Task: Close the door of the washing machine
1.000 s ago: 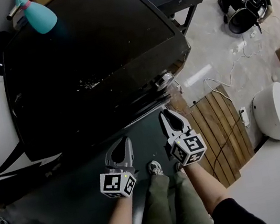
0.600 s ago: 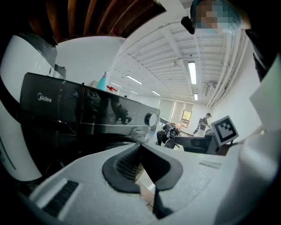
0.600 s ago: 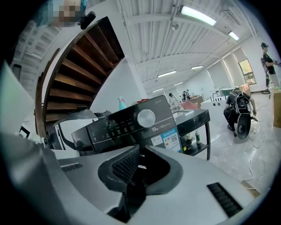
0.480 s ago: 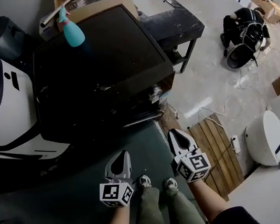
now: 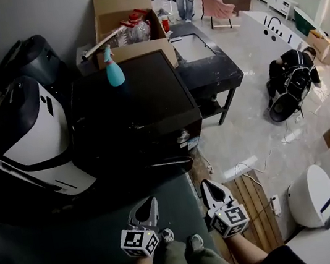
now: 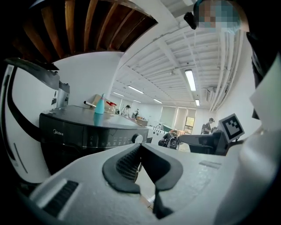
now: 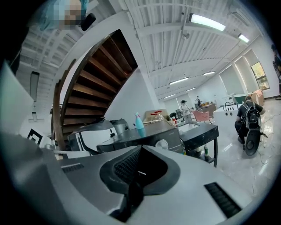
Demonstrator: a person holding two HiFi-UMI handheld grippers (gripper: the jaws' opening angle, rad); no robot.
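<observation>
The black washing machine [image 5: 131, 115] stands ahead of me, its silver knob [image 5: 183, 136] on the front panel and a teal spray bottle [image 5: 114, 74] on its lid. The front below the panel is in shadow, so I cannot tell how the door stands. My left gripper [image 5: 148, 202] is shut and empty, a short way before the machine. My right gripper [image 5: 206, 184] beside it has just been closing and is shut with nothing between its jaws. The machine [image 6: 83, 132] also shows beyond the left gripper [image 6: 140, 146], and the machine [image 7: 145, 136] beyond the right gripper [image 7: 140, 147].
A white appliance [image 5: 34, 137] stands left of the machine and a cardboard box [image 5: 124, 16] behind it. A black table [image 5: 203, 59] is at the right. A wooden slat mat [image 5: 255, 201], cables and a white round device [image 5: 311, 198] lie on the floor at right.
Both grippers have lifted and drawn back from the machine's front, which now looks smaller and farther away. The right jaws have closed.
</observation>
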